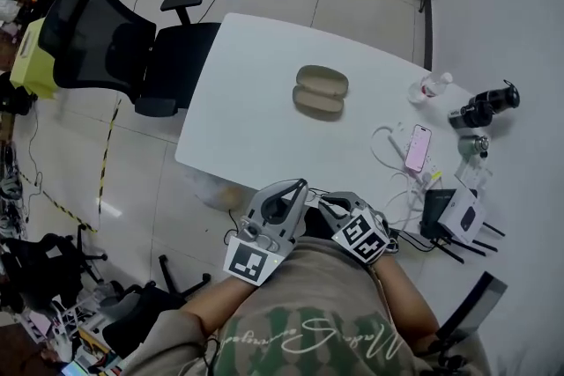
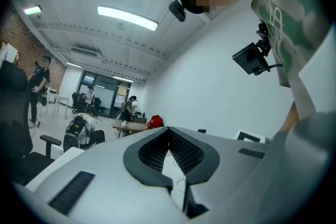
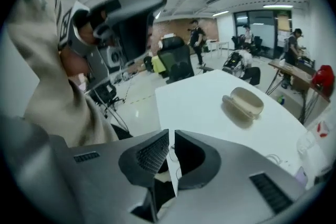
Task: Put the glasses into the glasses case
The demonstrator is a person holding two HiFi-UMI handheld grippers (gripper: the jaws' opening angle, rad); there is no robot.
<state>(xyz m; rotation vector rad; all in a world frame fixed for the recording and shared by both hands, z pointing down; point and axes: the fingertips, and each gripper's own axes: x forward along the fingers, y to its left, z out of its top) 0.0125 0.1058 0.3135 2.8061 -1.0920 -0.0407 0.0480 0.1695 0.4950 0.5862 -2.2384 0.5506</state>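
Close before the person's chest (image 1: 308, 317), the left gripper (image 1: 298, 187) and right gripper (image 1: 322, 202) hang closed, empty.

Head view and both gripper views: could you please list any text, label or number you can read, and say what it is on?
No text can be read reliably.
Shirt: cursive print, upside down, not legible.
Bottle: label too small to read.
Cubes on the left gripper and right gripper: black-and-white square patterns only, no letters.
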